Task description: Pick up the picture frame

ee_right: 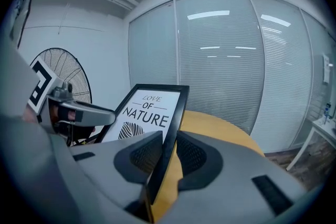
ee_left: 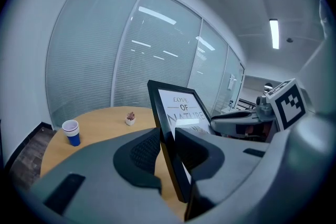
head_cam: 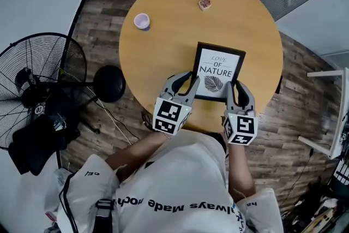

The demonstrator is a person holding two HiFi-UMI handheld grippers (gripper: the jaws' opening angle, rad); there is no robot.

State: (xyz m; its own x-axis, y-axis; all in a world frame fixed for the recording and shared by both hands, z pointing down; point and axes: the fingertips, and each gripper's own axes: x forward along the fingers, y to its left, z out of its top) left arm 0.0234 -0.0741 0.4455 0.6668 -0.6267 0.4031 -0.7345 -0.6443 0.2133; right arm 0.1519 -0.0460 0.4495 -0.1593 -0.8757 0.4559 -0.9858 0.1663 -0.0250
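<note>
A black picture frame [head_cam: 217, 71] with a white print reading "LOVE OF NATURE" is held over the near part of the round wooden table [head_cam: 163, 35]. My left gripper [head_cam: 186, 83] is shut on its left edge, my right gripper [head_cam: 235, 90] on its right edge. In the left gripper view the picture frame [ee_left: 170, 128] stands tilted between the dark pads, its edge pinched between them. In the right gripper view the picture frame [ee_right: 157, 123] shows the same way, with the left gripper [ee_right: 79, 113] beyond it.
A paper cup [head_cam: 142, 21] stands at the table's far left and a small potted plant [head_cam: 204, 3] at the far middle. A black standing fan [head_cam: 41, 84] is on the floor to the left. White furniture [head_cam: 332, 117] stands at the right. Glass partitions lie behind.
</note>
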